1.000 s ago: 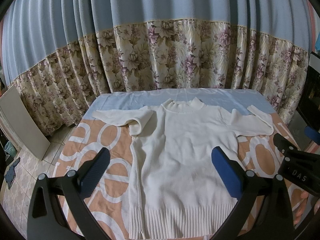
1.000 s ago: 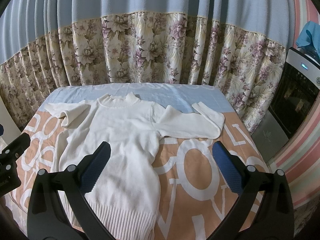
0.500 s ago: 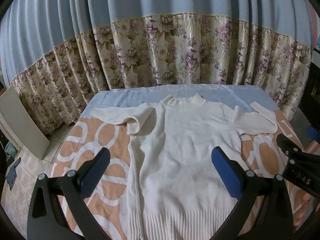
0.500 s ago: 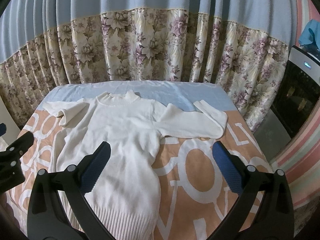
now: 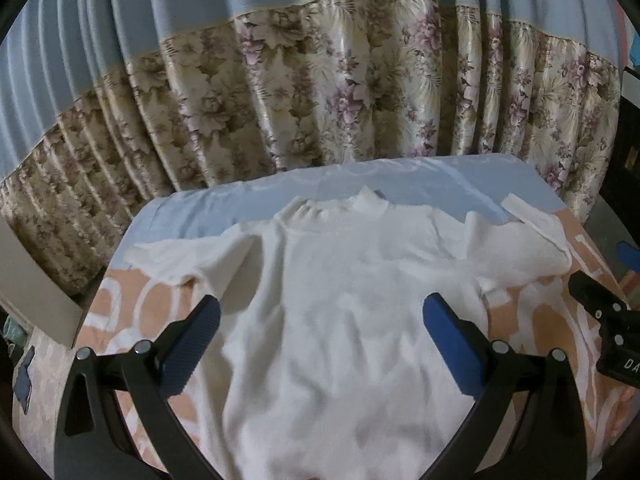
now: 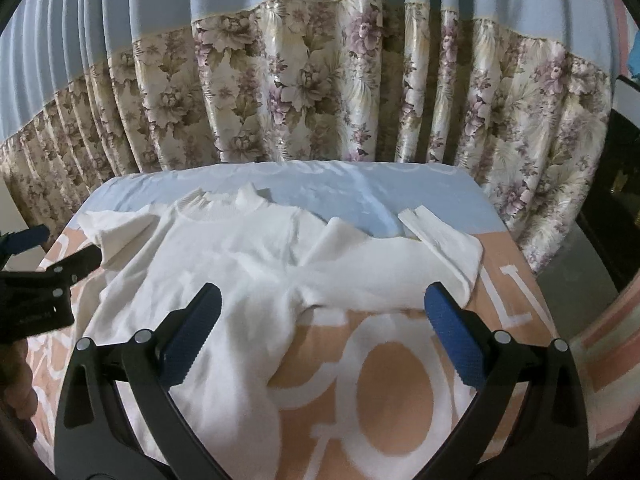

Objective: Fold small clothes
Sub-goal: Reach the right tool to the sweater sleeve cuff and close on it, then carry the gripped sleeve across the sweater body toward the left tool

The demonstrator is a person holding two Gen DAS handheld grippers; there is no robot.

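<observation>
I have both tools spread wide and holding nothing. My left gripper hovers over the chest of the white sweater, its two blue pads sitting at about 8 and 4 o'clock in the left wrist view. The sweater lies face up on the bed cover, which is orange with white lettering near me and pale blue at the far end; its ribbed collar points to 12 o'clock, toward the floral curtain. The left sleeve runs out to 9 o'clock and looks bunched near the shoulder.

My right gripper hangs over the sweater's right flank, one pad above the knit and the other above the right sleeve, which stretches toward 3 o'clock and doubles back so its cuff rests on the blue strip. The other tool's black frame shows at 9 o'clock in the right wrist view, with part of a hand below it.
</observation>
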